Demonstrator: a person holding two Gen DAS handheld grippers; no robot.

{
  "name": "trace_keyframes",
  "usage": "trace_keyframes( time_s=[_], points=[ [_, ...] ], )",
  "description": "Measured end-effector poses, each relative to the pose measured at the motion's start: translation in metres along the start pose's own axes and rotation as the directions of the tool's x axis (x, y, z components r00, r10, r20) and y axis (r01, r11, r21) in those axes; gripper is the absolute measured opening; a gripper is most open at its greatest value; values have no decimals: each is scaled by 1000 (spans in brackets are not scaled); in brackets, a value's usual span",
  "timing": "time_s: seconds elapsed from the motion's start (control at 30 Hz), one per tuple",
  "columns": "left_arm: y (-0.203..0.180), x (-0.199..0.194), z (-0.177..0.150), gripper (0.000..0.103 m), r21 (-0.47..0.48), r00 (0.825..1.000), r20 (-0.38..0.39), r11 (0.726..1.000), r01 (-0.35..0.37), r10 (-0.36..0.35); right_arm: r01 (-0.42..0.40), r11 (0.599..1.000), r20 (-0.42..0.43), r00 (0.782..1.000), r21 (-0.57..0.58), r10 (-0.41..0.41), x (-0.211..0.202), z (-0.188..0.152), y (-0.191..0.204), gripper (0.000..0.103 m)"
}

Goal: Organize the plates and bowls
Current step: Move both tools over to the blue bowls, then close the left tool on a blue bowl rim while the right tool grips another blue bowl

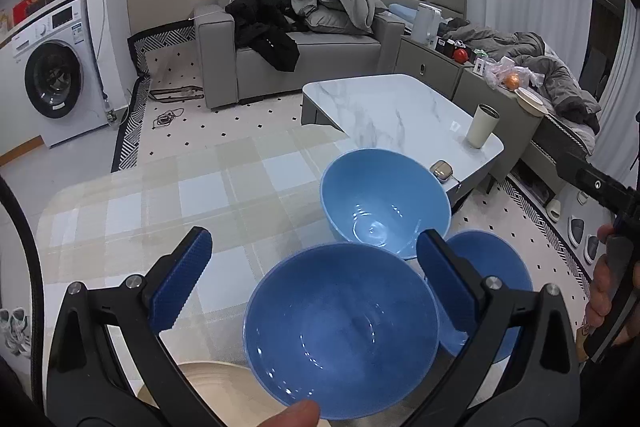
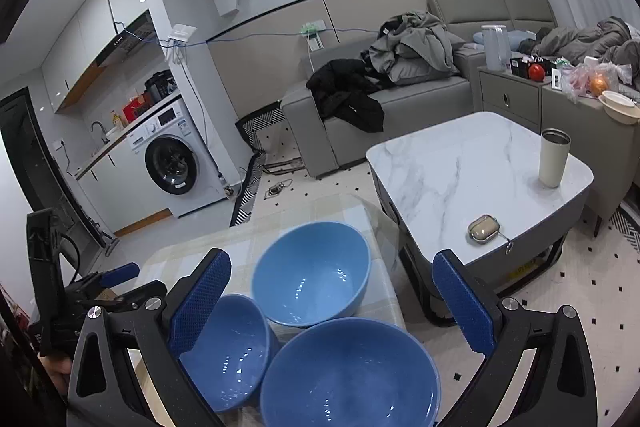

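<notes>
Three blue bowls stand on a table with a plaid cloth (image 1: 160,195). In the left wrist view a light blue bowl (image 1: 384,201) is farthest, a darker bowl (image 1: 340,331) is nearest, and a third bowl (image 1: 504,267) sits to the right. A cream plate (image 1: 216,387) lies at the bottom left. My left gripper (image 1: 316,275) is open above the nearest bowl. In the right wrist view my right gripper (image 2: 332,303) is open above the light blue bowl (image 2: 312,271), the large bowl (image 2: 348,375) and the smaller bowl (image 2: 228,351). Both grippers hold nothing.
A white marble coffee table (image 1: 392,111) stands beyond the cloth table, with a cream tumbler (image 1: 482,125) and a small earbud case (image 1: 440,169). A grey sofa with clothes (image 1: 304,27) and a washing machine (image 1: 52,79) lie farther back.
</notes>
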State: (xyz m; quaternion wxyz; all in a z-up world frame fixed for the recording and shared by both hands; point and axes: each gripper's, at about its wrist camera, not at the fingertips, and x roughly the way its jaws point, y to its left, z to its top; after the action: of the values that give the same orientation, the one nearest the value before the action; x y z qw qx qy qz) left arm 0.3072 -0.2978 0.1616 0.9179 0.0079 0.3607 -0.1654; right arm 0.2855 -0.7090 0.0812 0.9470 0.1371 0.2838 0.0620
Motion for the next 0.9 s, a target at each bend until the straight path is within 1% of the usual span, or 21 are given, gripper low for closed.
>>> trace_keyframes(
  time_s=[0.13, 0.23, 0.3, 0.47, 0.57, 0.67, 0.73, 0.8, 0.9],
  points=[
    [4, 25, 4, 102, -10, 1000, -24, 1000, -1, 0, 8, 1000, -55, 998, -4, -8, 29, -4, -8, 103],
    [8, 45, 6, 102, -14, 999, -45, 1000, -15, 15, 16, 1000, -92, 996, -3, -17, 49, -9, -13, 103],
    [10, 59, 8, 102, -22, 998, -56, 1000, -10, 8, 18, 1000, -118, 993, -7, -19, 62, -13, -17, 103],
    [12, 93, 13, 102, -33, 996, -92, 999, -11, 8, 16, 1000, -161, 987, -27, -20, 83, -20, -20, 103],
    [12, 109, 15, 102, -27, 994, -109, 999, -31, 28, 7, 1000, -182, 983, -28, -12, 96, -22, -22, 103],
    [14, 123, 18, 102, -43, 992, -125, 999, -7, 2, 17, 999, -200, 980, -37, -24, 108, -24, -23, 103],
    [15, 131, 19, 102, -45, 991, -135, 999, -11, 5, 22, 999, -212, 977, -44, -31, 115, -26, -23, 102],
    [15, 141, 20, 102, -37, 989, -145, 999, -27, 21, 26, 998, -221, 975, -52, -36, 122, -28, -22, 102],
    [15, 155, 19, 102, -36, 986, -167, 999, -15, 9, 27, 998, -235, 971, -59, -40, 130, -29, -22, 96]
  ],
)
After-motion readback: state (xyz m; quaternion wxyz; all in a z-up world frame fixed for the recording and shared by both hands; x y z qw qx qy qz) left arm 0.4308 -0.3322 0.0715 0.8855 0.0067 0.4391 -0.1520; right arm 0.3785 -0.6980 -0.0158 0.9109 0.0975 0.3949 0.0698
